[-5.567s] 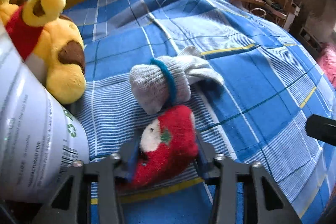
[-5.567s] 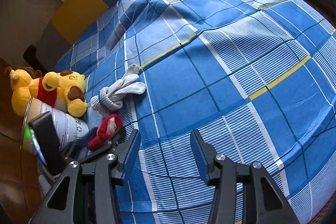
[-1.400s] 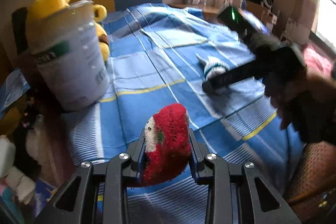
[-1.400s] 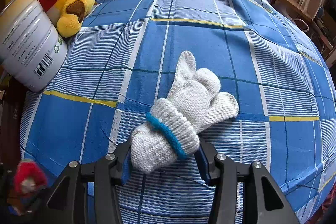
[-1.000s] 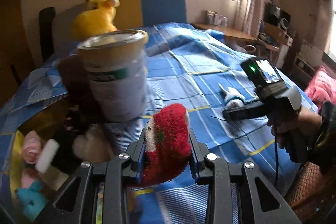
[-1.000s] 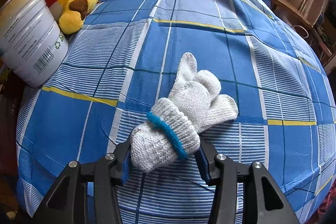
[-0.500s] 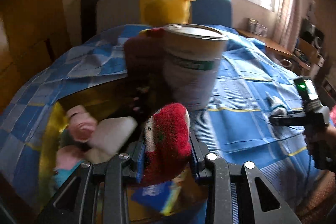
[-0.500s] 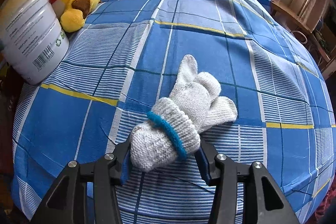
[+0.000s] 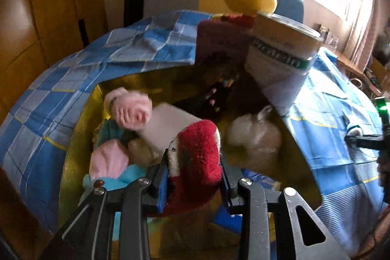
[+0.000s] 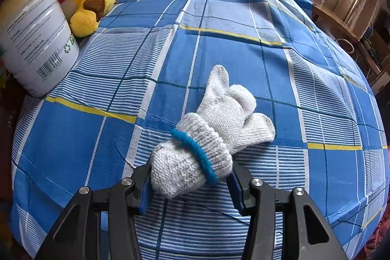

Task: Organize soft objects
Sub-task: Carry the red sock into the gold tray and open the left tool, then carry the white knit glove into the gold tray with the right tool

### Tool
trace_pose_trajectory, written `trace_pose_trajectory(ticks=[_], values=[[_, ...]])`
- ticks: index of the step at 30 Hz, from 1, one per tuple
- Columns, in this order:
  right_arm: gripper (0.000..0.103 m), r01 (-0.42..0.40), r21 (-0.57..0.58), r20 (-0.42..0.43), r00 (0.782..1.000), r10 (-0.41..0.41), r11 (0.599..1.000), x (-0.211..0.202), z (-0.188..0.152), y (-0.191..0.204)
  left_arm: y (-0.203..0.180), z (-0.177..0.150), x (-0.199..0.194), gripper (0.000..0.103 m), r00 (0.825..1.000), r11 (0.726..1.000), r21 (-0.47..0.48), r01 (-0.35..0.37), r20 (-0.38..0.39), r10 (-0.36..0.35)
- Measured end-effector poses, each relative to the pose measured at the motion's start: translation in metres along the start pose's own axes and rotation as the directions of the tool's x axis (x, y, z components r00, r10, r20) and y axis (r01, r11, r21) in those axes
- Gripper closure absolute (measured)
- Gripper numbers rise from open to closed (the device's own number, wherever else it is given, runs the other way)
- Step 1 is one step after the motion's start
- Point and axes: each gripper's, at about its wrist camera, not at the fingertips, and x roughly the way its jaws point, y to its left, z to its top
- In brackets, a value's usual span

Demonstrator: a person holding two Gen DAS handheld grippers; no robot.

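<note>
The red fuzzy sock is clamped in the left gripper, held over the yellow bin of soft stuff. It should be let go only once it's well inside the rim. The white glove bundle is pinched by the right gripper, low on the bedspread

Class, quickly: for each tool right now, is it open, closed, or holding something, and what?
Left tool: closed on the red fuzzy sock.
Right tool: closed on the rolled grey gloves.
</note>
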Motion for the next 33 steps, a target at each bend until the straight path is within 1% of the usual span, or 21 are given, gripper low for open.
trace_pose_trajectory(ticks=[4, 5, 6, 8, 13, 15, 18, 19, 20, 22, 23, 25, 26, 27, 29, 31, 33], values=[[0.052, -0.002, 0.003, -0.001, 1.0, 0.002, 1.0, 0.001, -0.001, 0.0, 0.008, -0.005, 0.018, 0.063, 0.999, 1.0, -0.02, -0.007, -0.053, 0.006], [0.052, -0.003, 0.004, -0.001, 1.0, 0.003, 1.0, 0.001, -0.001, -0.001, 0.008, -0.006, 0.019, 0.056, 0.998, 1.0, -0.023, -0.007, -0.056, 0.005], [0.052, -0.004, 0.007, -0.001, 1.0, 0.004, 1.0, 0.001, -0.001, -0.001, 0.009, -0.006, 0.02, 0.052, 0.998, 1.0, -0.025, -0.008, -0.059, 0.006], [0.052, -0.004, 0.01, -0.002, 1.0, 0.004, 1.0, 0.001, 0.0, -0.002, 0.011, -0.006, 0.02, 0.038, 0.998, 0.999, -0.038, 0.002, -0.057, -0.004], [0.054, 0.0, 0.033, -0.01, 1.0, 0.001, 0.999, 0.001, 0.003, -0.004, 0.016, -0.009, 0.018, 0.032, 0.998, 0.999, -0.032, 0.016, -0.06, -0.018], [0.057, 0.016, 0.075, -0.022, 1.0, -0.014, 0.997, 0.001, 0.008, -0.009, 0.018, -0.01, 0.016, 0.031, 0.998, 0.999, -0.032, 0.027, -0.062, -0.029], [0.057, 0.059, 0.13, -0.029, 0.998, -0.056, 0.99, -0.001, 0.027, -0.017, 0.023, -0.011, 0.01, 0.03, 0.998, 0.999, -0.026, 0.031, -0.056, -0.032], [0.057, 0.071, 0.146, -0.033, 0.997, -0.067, 0.987, -0.003, 0.042, -0.02, 0.025, -0.011, 0.007, 0.029, 0.998, 0.999, -0.027, 0.034, -0.052, -0.036], [0.057, 0.087, 0.153, -0.034, 0.996, -0.082, 0.984, -0.005, 0.054, -0.021, 0.027, -0.011, 0.005, 0.024, 0.998, 0.999, -0.03, 0.037, -0.046, -0.039], [0.057, 0.128, 0.165, -0.026, 0.992, -0.125, 0.978, -0.013, 0.089, -0.019, 0.03, -0.01, 0.0, 0.02, 0.999, 0.999, -0.038, 0.037, -0.027, -0.039], [0.057, 0.138, 0.171, -0.019, 0.99, -0.137, 0.976, -0.016, 0.101, -0.018, 0.032, -0.009, -0.002, 0.02, 0.999, 0.998, -0.042, 0.038, -0.021, -0.039], [0.057, 0.153, 0.195, 0.016, 0.987, -0.159, 0.969, -0.033, 0.149, -0.01, 0.036, -0.006, -0.007, 0.019, 0.999, 0.997, -0.049, 0.051, -0.008, -0.052], [0.057, 0.154, 0.199, 0.031, 0.986, -0.163, 0.968, -0.038, 0.165, -0.006, 0.037, -0.004, -0.009, 0.015, 0.998, 0.997, -0.05, 0.058, -0.004, -0.058], [0.057, 0.149, 0.206, 0.061, 0.984, -0.165, 0.967, -0.051, 0.193, 0.004, 0.039, -0.003, -0.012, 0.013, 0.998, 0.997, -0.05, 0.064, 0.004, -0.063], [0.057, 0.127, 0.203, 0.115, 0.982, -0.152, 0.971, -0.07, 0.23, 0.023, 0.041, 0.0, -0.018, 0.007, 0.997, 0.997, -0.045, 0.068, 0.024, -0.067], [0.057, 0.105, 0.174, 0.201, 0.97, -0.14, 0.979, -0.099, 0.274, 0.057, 0.043, 0.003, -0.022, 0.006, 0.997, 0.996, -0.041, 0.075, 0.035, -0.073], [0.057, 0.078, 0.144, 0.265, 0.957, -0.114, 0.987, -0.118, 0.302, 0.086, 0.045, 0.006, -0.023, 0.006, 0.996, 0.995, -0.049, 0.087, 0.037, -0.085]])
